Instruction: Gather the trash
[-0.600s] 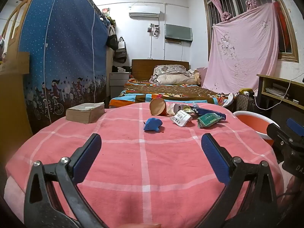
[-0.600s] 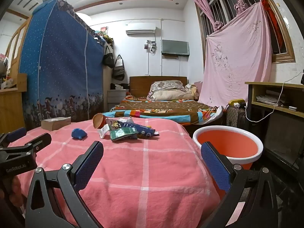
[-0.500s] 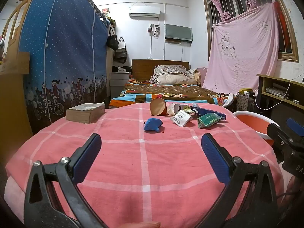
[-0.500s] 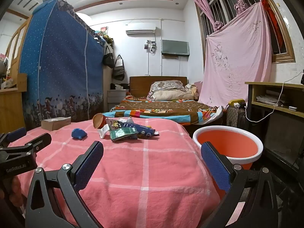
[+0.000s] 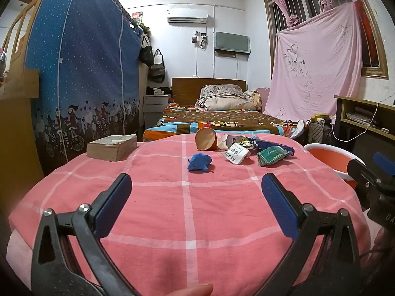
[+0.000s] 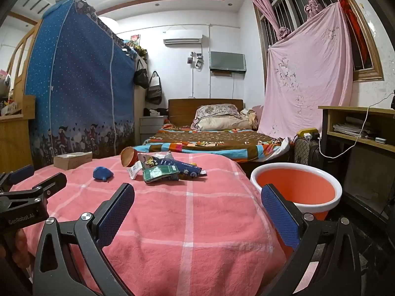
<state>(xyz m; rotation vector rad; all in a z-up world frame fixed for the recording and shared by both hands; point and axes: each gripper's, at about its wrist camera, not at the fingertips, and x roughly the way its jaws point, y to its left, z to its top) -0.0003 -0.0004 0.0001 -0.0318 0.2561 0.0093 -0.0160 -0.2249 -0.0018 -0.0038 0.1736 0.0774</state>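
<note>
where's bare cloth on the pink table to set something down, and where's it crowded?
Free: the whole near half of the pink tablecloth, from the left gripper up to the blue scrap; also the strip between the book and that scrap. Crowded: the far right, where paper cup, white packet and green wrapper cluster near the orange bin.

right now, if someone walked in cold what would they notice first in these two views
The eye goes first to the little heap of trash on the pink checked tablecloth: a tipped paper cup, a green packet and a crumpled blue scrap lying a bit apart on the left. Next comes the orange bucket standing on the floor just off the table's right edge. Both the left gripper and right gripper hang wide open and empty, short of the heap.
</note>
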